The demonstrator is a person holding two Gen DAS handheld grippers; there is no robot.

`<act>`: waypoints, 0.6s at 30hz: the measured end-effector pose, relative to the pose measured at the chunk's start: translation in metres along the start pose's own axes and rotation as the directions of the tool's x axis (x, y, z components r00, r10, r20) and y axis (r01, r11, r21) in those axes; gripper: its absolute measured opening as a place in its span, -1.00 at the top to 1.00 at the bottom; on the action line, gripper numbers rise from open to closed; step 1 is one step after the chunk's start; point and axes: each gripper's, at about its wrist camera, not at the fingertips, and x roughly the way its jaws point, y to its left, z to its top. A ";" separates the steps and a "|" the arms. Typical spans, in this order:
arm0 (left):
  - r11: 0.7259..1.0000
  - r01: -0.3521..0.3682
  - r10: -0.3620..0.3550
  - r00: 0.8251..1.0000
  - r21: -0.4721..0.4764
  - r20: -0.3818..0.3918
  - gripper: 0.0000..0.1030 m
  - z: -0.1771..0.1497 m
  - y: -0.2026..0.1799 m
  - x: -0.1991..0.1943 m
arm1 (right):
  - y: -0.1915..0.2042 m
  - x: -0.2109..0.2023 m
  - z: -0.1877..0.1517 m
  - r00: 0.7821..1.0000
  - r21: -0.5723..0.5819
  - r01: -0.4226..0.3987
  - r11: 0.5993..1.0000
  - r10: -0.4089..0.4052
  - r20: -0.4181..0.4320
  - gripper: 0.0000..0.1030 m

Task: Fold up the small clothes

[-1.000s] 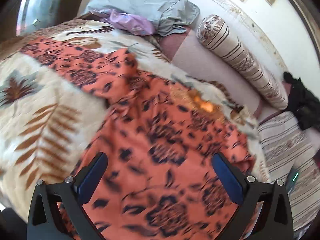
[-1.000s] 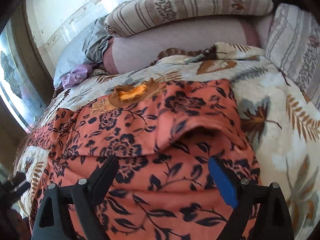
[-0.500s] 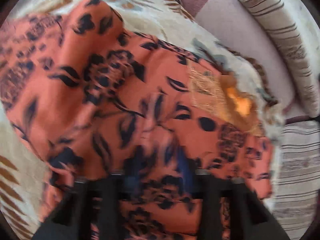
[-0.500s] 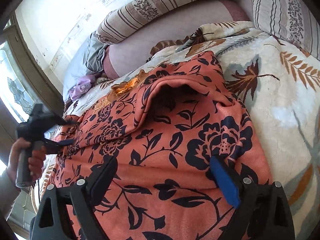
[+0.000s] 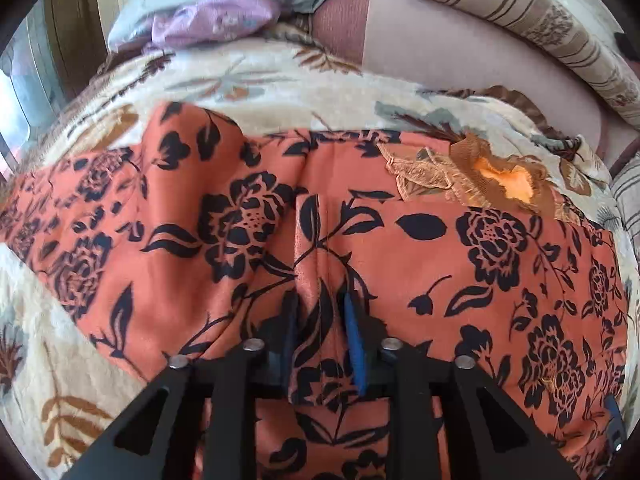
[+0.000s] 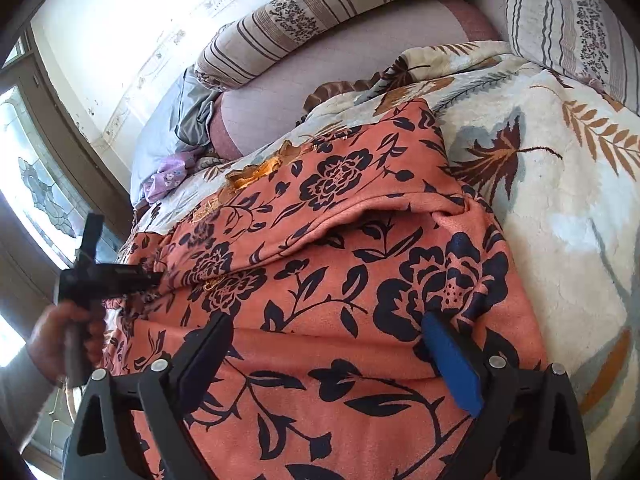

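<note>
An orange garment with black flowers (image 5: pixel 460 264) lies spread on a cream leaf-print blanket (image 5: pixel 248 80). My left gripper (image 5: pixel 320 316) is shut on a ridge of the garment's cloth, pinched between its blue pads. In the right wrist view the same garment (image 6: pixel 360 272) shows with a loose fold across its middle, and the left gripper (image 6: pixel 116 276) shows at the garment's left edge, held in a hand. My right gripper (image 6: pixel 324 344) is open and empty, its fingers spread just over the garment's near part.
A striped bolster (image 6: pixel 320 16) and a mauve cushion (image 6: pixel 320 80) lie along the wall behind the blanket. Grey and lilac clothes (image 5: pixel 216 20) are heaped at the far left. A striped pillow (image 6: pixel 572 20) lies at the right. A window (image 6: pixel 36 184) is at the left.
My left gripper has dropped onto the garment and shut on a ridge of its cloth. My right gripper has stayed open and shifted toward the garment's right side.
</note>
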 end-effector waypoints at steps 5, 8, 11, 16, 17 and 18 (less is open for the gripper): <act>0.993 0.068 -0.061 0.995 -0.096 0.077 -0.31 -0.019 0.015 -0.048 | 0.001 0.001 0.000 1.000 -0.009 0.002 1.000 -0.002 -0.002 -0.91; 1.000 -0.028 0.028 0.997 0.008 -0.072 -0.49 -0.036 0.007 -0.017 | 0.002 0.002 0.000 1.000 -0.013 0.007 1.000 -0.007 -0.005 -0.91; 0.996 -0.065 0.067 0.997 0.065 -0.030 -0.37 -0.032 -0.001 -0.026 | 0.002 0.003 0.000 1.000 -0.013 0.010 1.000 -0.010 -0.010 -0.91; 1.000 0.007 -0.009 0.991 0.021 0.131 -0.42 -0.029 -0.009 -0.094 | 0.003 0.004 0.000 1.000 -0.019 0.017 1.000 -0.018 -0.012 -0.91; 0.999 -0.004 -0.001 0.990 0.032 0.142 -0.48 -0.031 -0.013 -0.098 | 0.003 0.004 0.001 1.000 -0.018 0.017 1.000 -0.017 -0.011 -0.91; 0.999 -0.021 0.015 0.991 0.045 0.136 -0.48 -0.036 -0.016 -0.102 | 0.003 0.004 0.001 1.000 -0.018 0.017 1.000 -0.017 -0.012 -0.91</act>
